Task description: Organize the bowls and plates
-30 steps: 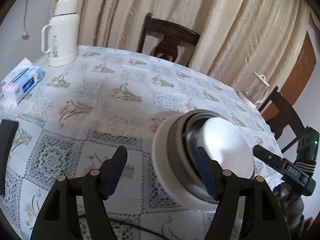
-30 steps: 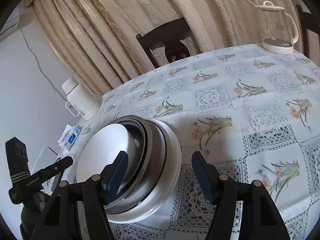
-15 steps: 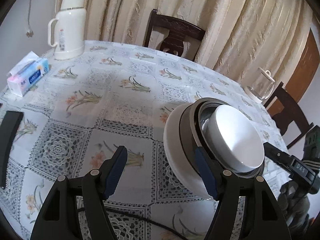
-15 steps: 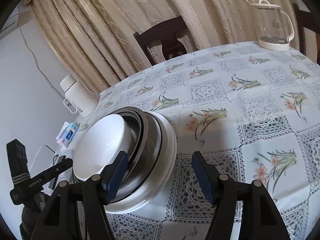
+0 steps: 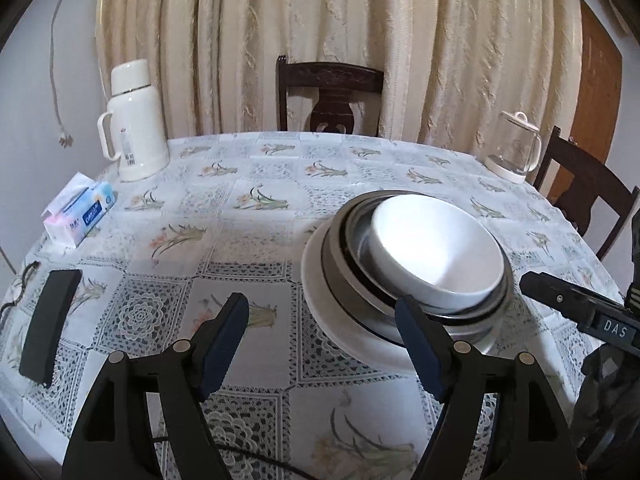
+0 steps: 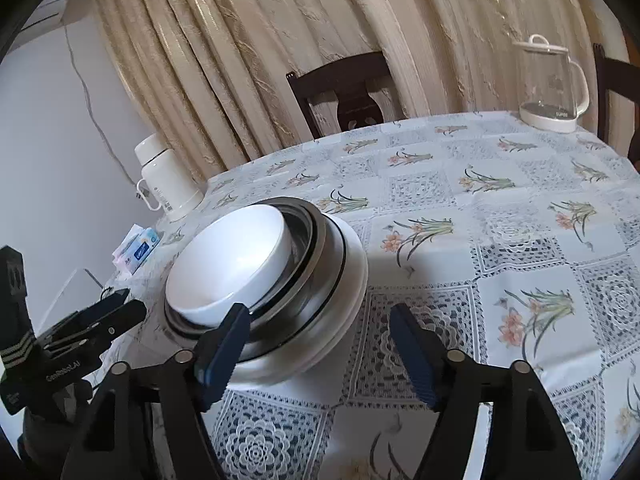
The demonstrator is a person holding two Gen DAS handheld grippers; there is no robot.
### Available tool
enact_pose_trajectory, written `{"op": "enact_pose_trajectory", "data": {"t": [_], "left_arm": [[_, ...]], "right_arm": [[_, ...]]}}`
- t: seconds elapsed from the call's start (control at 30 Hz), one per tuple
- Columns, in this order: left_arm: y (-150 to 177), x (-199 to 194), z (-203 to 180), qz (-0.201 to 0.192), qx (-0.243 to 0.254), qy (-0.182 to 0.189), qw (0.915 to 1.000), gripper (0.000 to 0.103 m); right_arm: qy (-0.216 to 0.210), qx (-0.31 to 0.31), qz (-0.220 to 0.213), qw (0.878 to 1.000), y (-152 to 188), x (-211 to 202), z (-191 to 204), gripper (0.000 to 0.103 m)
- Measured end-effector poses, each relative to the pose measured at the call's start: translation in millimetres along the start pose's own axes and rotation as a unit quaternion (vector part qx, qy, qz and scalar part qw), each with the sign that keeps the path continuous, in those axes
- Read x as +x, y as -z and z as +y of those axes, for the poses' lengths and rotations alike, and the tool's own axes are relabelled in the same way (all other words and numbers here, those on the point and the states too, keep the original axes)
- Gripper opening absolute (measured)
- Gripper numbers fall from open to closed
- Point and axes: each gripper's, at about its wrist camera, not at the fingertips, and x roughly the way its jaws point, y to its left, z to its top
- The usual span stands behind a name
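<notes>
Both grippers stand wide open with nothing between their blue pads: the left gripper (image 5: 322, 338) hangs over the tablecloth (image 5: 248, 236) just left of the stack, its right finger close in front of the plate rim, and the right gripper (image 6: 320, 346) hovers on the stack's other side, its left finger overlapping the near edge in view. A white bowl (image 5: 436, 250) sits inside a steel bowl (image 5: 494, 294), which rests on a white plate (image 5: 316, 280), all nested near the table's front edge, right of centre in the left wrist view. The stacking looks done, so the step in hand is probably a tidy-up or a retreat. To do it well, I would check that the white bowl is centred; it seems to lean towards the right gripper's side, though the fisheye may exaggerate this. Any nudge should be gentle and low on the rim, since glazed ware slides easily on steel. Pulling back, each gripper should rise before swinging away, keeping clear of the other and of the glass kettle (image 6: 550, 84).
</notes>
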Motion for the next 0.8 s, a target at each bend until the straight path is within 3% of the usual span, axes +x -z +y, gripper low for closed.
{"op": "enact_pose_trajectory", "data": {"t": [0.27,0.5,0.6,0.7,0.8], "left_arm": [[11.2,-24.3,-18.0,-0.03,0.024,-0.027,0.9989,0.09],[20.5,-47.1,-25.2,-0.064,0.035,-0.077,0.9944,0.099],[20.0,-53.6,-28.2,-0.071,0.036,-0.076,0.9939,0.099],[21.7,-58.5,-35.7,-0.078,0.047,-0.077,0.9929,0.1],[24.0,-60.2,-42.9,-0.079,0.057,-0.076,0.9924,0.1]], "right_arm": [[0.048,-0.049,-0.048,0.997,10.2,-24.4,20.6,0.103],[0.068,-0.072,-0.06,0.993,18.4,-34.7,37.1,0.103],[0.079,-0.054,-0.05,0.994,19.2,-35.1,34.5,0.103],[0.056,-0.022,-0.049,0.997,19.2,-39.5,25.0,0.103],[0.075,-0.041,-0.075,0.994,20.5,-49.8,32.4,0.103]]}}
